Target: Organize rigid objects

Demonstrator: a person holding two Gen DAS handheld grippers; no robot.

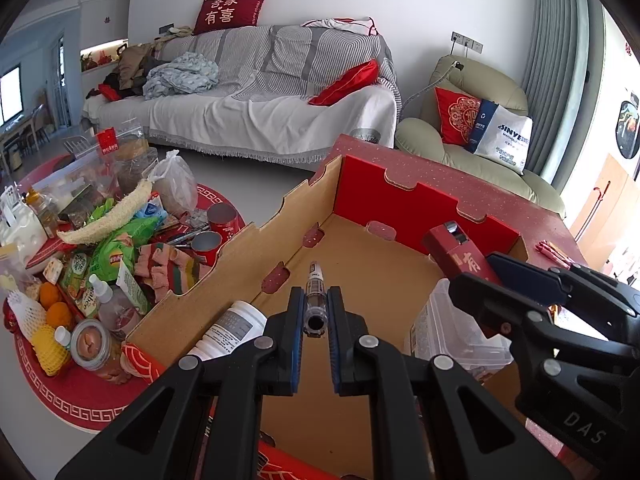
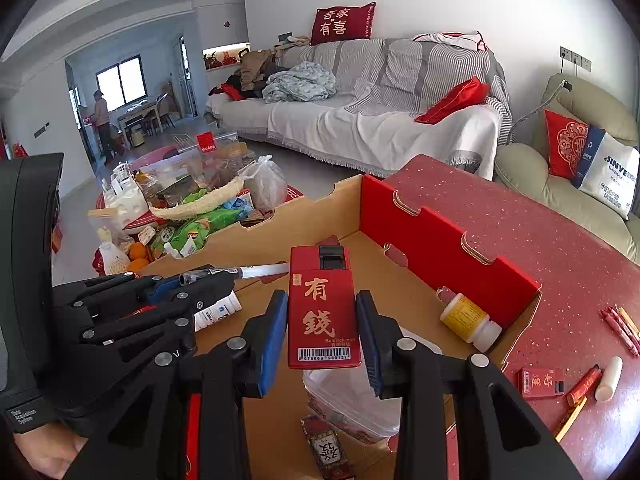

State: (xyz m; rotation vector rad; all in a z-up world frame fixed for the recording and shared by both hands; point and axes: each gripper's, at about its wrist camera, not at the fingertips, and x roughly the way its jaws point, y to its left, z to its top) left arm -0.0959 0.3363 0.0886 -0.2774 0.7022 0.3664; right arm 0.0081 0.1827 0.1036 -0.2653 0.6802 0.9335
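An open cardboard box (image 1: 248, 248) with red outer walls (image 2: 440, 240) stands on the red table. My left gripper (image 1: 316, 312) is shut on a clear pen (image 1: 314, 300) and holds it over the box; both also show in the right wrist view (image 2: 224, 274). My right gripper (image 2: 322, 328) is shut on a flat red box with gold characters (image 2: 322, 312), also over the cardboard box; it shows in the left wrist view (image 1: 464, 256). Inside the box lie a white bottle (image 1: 228, 332), a clear plastic tub (image 1: 448, 328) and a yellow-labelled bottle (image 2: 472, 318).
A round red tray (image 1: 80, 396) to the left is heaped with snacks, bottles, oranges and bags. On the red table (image 2: 560, 248) to the right lie a small red box (image 2: 540, 382), red sticks (image 2: 620, 326) and a white tube (image 2: 608, 378). A sofa and armchair stand behind.
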